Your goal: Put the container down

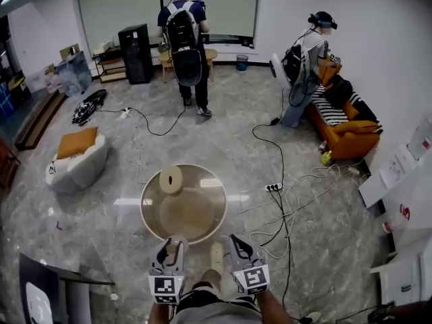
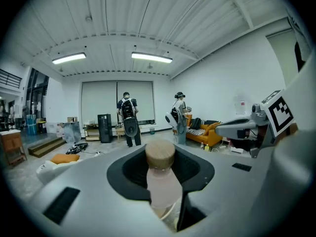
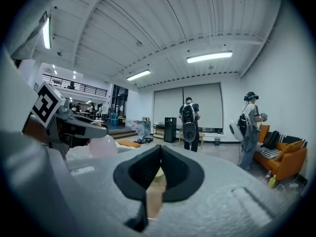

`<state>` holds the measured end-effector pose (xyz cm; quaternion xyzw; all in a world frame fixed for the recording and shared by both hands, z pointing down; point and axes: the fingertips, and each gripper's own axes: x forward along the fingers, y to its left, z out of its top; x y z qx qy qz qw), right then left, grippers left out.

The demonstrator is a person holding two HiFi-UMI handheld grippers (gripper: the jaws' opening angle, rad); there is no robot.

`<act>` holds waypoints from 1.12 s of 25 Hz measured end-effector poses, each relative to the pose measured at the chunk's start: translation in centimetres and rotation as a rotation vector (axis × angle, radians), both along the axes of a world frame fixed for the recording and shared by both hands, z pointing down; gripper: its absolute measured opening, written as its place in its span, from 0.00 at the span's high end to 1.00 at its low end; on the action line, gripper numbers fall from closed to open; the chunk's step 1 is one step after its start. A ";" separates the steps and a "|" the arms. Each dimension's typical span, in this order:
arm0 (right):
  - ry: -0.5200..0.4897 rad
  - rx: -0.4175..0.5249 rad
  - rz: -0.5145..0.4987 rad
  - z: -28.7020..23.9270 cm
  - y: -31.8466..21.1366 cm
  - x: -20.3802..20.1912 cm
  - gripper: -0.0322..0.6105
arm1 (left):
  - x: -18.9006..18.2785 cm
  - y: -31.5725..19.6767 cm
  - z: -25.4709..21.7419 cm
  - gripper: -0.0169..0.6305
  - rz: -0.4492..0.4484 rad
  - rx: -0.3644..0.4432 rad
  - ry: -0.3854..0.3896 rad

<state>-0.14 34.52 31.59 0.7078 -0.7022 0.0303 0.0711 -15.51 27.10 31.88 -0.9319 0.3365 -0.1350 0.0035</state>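
The container (image 2: 160,181) is a pale pink bottle with a round wooden cap (image 2: 160,154). It stands upright between the black pads of my left gripper (image 2: 163,169), which is shut on its body. In the head view the left gripper (image 1: 171,247) hangs just short of the near rim of a round wooden table (image 1: 202,214). From the right gripper view the bottle's pink body (image 3: 102,146) shows under the left gripper. My right gripper (image 1: 237,245) is beside it on the right, its jaws (image 3: 159,157) closed tip to tip with nothing in them.
A short wooden cylinder (image 1: 171,179) stands on the table's far left part. Cables and a power strip (image 1: 273,187) run over the floor to the right. A cushioned seat (image 1: 77,160) is at left, an orange sofa (image 1: 344,130) at right, and two people (image 1: 185,39) (image 1: 307,69) stand farther off.
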 end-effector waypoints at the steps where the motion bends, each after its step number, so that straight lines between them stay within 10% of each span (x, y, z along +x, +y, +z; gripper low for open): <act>1: 0.001 -0.003 0.003 0.4 -0.3 0.4 0.95 | 0.6 -0.4 0.2 0.77 0.007 -0.004 0.000; 28: 0.013 -0.073 -0.157 0.9 -25.4 17.4 0.95 | 16.8 -23.3 1.6 0.77 -0.130 -0.043 0.038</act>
